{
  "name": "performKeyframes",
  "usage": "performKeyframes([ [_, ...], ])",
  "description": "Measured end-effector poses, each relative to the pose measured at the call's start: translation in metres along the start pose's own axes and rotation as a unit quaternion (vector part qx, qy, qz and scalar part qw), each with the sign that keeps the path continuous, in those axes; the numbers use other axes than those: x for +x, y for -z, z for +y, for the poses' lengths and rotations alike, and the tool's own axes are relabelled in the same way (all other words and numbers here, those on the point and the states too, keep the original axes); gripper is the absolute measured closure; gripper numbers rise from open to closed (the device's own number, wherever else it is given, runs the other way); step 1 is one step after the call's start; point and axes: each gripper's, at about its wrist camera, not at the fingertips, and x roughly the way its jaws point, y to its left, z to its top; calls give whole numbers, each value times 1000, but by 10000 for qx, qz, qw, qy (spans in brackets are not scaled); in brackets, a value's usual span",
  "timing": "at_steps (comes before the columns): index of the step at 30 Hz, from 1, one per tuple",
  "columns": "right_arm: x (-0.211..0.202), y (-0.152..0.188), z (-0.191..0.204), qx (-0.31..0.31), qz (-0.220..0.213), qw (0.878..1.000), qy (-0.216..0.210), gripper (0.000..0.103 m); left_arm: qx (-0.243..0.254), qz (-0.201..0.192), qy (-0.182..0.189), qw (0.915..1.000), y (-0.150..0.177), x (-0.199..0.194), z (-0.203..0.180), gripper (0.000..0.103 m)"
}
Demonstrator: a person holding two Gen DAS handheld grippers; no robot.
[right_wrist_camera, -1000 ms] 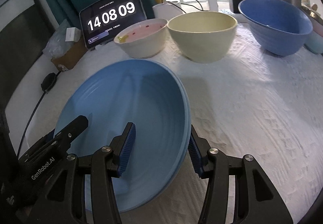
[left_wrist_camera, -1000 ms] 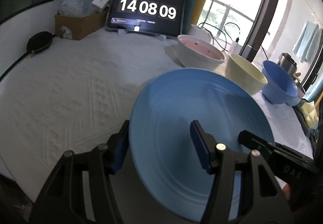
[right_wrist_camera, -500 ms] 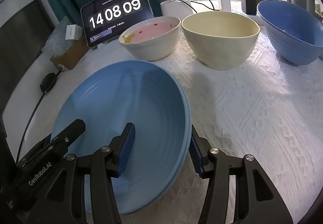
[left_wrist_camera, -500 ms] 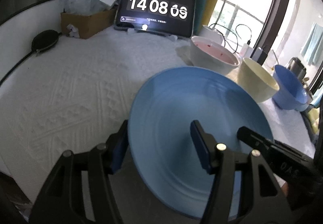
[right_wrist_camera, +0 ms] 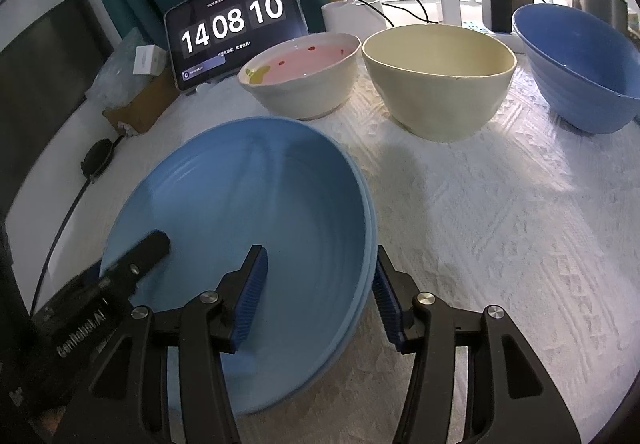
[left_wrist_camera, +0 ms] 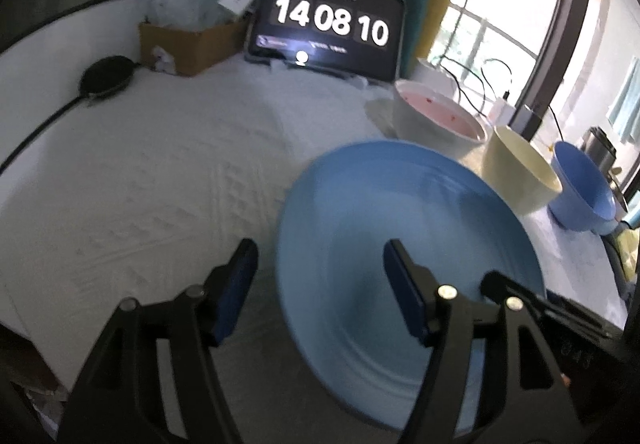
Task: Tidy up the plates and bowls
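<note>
A stack of blue plates (right_wrist_camera: pixel 248 228) lies on the white cloth; it also shows in the left wrist view (left_wrist_camera: pixel 404 228). My left gripper (left_wrist_camera: pixel 320 284) is open and straddles the stack's left rim. My right gripper (right_wrist_camera: pixel 320 296) is open and straddles its right rim without pinching it. Behind stand a white bowl with a pink inside (right_wrist_camera: pixel 304 74), a cream bowl (right_wrist_camera: pixel 438 78) and a blue bowl (right_wrist_camera: pixel 580 64). The same bowls show in the left wrist view: the pink one (left_wrist_camera: pixel 440 122), the cream one (left_wrist_camera: pixel 520 172) and the blue one (left_wrist_camera: pixel 582 188).
A tablet showing a clock (left_wrist_camera: pixel 328 24) stands at the back. A cardboard box with plastic bags (left_wrist_camera: pixel 188 40) sits to its left. A black round puck with a cable (left_wrist_camera: pixel 106 76) lies at the left edge. Chargers and cables (right_wrist_camera: pixel 448 4) sit by the window.
Both views have shifted slightly, and the bowls now sit lower in the right view. My left gripper's jaws have spread wider at the plate's rim. The plates stay on the cloth.
</note>
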Motion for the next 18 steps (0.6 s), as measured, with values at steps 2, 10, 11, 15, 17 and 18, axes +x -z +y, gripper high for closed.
performKeyframes([
  [2, -3, 2, -3, 52, -1, 10000, 21, 48, -28, -100, -70, 9999, -1, -7, 1, 36],
  [10, -29, 11, -19, 208, -203, 9996, -1, 48, -86, -525, -57, 9986, -1, -37, -6, 36],
  [11, -32, 12, -21, 229, -231, 9995, -7, 48, -60, -560, -30, 9984, 0, -41, -9, 36],
  [15, -47, 17, -33, 331, -331, 9989, 2, 48, 124, -635, 63, 9979, 3, -50, -25, 36],
  [17, -51, 19, -39, 385, -362, 9986, -7, 48, 228, -649, 112, 9976, 5, -54, -35, 36],
  [18, -55, 20, -43, 424, -389, 9983, 23, 48, 267, -655, 129, 9974, 6, -55, -39, 36],
])
